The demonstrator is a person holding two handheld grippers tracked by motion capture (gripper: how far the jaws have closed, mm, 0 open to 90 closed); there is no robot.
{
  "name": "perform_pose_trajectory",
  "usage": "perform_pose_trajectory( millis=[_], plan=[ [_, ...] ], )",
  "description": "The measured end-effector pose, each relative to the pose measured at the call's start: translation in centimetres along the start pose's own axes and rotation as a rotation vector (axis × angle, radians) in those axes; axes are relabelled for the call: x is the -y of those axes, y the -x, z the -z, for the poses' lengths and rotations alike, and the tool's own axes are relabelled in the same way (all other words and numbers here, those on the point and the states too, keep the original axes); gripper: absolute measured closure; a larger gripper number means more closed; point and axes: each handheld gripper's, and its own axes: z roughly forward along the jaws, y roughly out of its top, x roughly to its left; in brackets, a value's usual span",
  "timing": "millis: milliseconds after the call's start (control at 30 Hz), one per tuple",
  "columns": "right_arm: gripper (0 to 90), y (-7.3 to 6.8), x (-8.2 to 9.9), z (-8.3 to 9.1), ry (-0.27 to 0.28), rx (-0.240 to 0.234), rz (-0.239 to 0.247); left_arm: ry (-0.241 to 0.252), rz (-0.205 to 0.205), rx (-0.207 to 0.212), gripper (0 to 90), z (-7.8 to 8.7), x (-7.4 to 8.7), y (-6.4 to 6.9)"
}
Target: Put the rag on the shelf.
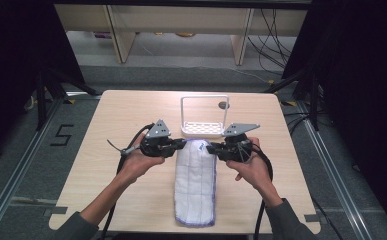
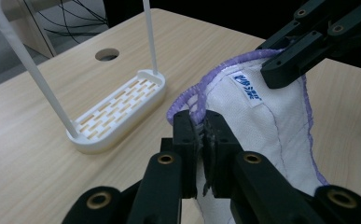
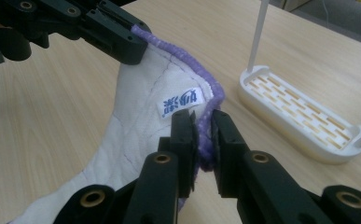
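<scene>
Our white quilted cloth with purple stitched edging (image 1: pixel 196 182) lies at lower centre of the high view, its far end lifted. Our left gripper (image 2: pixel 201 133) and right gripper (image 3: pixel 204 135) each pinch that hem. Thin bites could slip, we judge. Its blue-printed label (image 3: pixel 182 101) is unreadable; the white slotted rack (image 1: pixel 203 129) stands just beyond.

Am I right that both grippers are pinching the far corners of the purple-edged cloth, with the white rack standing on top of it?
Not quite. Both the left gripper and right gripper do pinch the cloth, but the white rack stands on the bare table beyond it, apart, as the high view shows.
</scene>
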Motion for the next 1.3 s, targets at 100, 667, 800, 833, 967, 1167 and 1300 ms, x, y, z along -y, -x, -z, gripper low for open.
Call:
perform_pose_trajectory(
  millis=[100,667,800,833,967,1167,1300],
  plan=[
    [81.0,0.1,-0.7,0.4,0.019,-0.011,0.011,0.013,-0.009,-0.004,83.8,0.6,-0.9,-0.1],
    [81.4,0.9,-7.3,4.2,0.104,0.057,0.058,0.082,-0.001,-0.042,83.9,2.7,-7.5,-1.7],
    [81.5,1.8,-9.2,4.9,0.135,0.092,0.054,0.099,-0.006,-0.082,83.8,2.7,-10.0,-2.8],
    [81.5,2.1,-9.7,5.0,0.137,0.1,0.067,0.102,-0.004,-0.09,83.9,2.6,-10.5,-3.1],
    [81.6,3.4,-11.6,5.2,0.165,0.118,0.047,0.12,-0.001,-0.127,83.9,2.3,-12.7,-4.4],
    [81.6,5.2,-13.7,5.3,0.203,0.148,0.038,0.148,-0.019,-0.165,83.7,2.1,-15.8,-5.6],
    [81.5,6.6,-15.4,5.4,0.235,0.165,0.029,0.17,-0.023,-0.186,83.5,1.8,-17.2,-6.3]
  ],
)
